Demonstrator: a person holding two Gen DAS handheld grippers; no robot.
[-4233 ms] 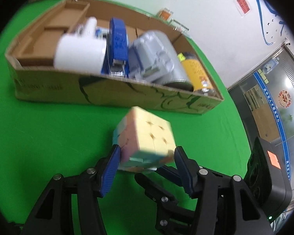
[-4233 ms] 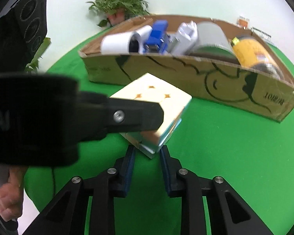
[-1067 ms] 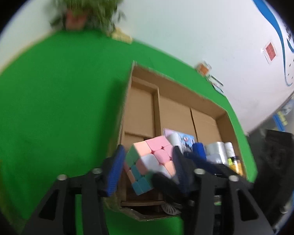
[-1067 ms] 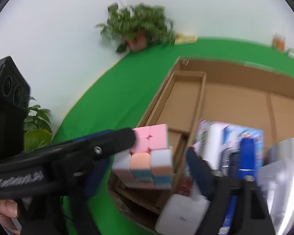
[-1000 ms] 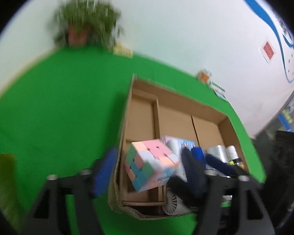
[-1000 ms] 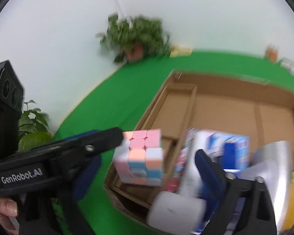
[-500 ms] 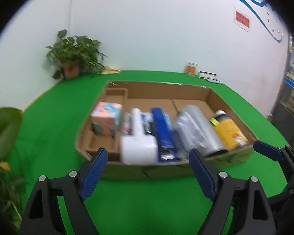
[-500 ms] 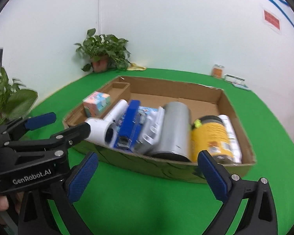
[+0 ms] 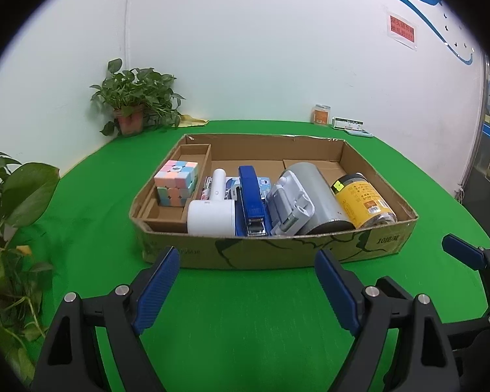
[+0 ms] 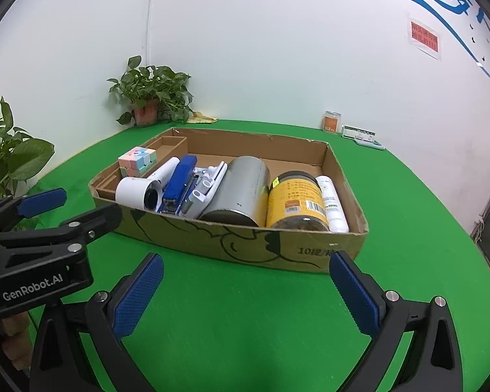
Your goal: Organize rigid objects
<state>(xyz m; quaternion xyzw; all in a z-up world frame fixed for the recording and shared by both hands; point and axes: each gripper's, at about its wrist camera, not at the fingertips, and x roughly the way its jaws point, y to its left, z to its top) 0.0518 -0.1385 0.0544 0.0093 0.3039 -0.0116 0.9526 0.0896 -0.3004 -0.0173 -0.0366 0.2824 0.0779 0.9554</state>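
My left gripper (image 9: 246, 281) and right gripper (image 10: 245, 289) hover with fingers spread and empty at the frame's bottom; the pastel puzzle cube (image 9: 176, 183) sits in the brown cardboard box (image 9: 277, 251) at centre-left, nothing loose on the green tabletop (image 9: 245, 320), sorting apparently complete.

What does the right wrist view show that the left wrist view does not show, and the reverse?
Only the right wrist view shows the white bottle lying past the yellow can, the dark open end of the white cylinder, and the left gripper from the side.

Only the left wrist view shows the floor of the narrow left compartment where the pastel cube sits.

Both show the cardboard box, blue stapler, silver cylinder, potted plant, and open grippers, the right gripper included.
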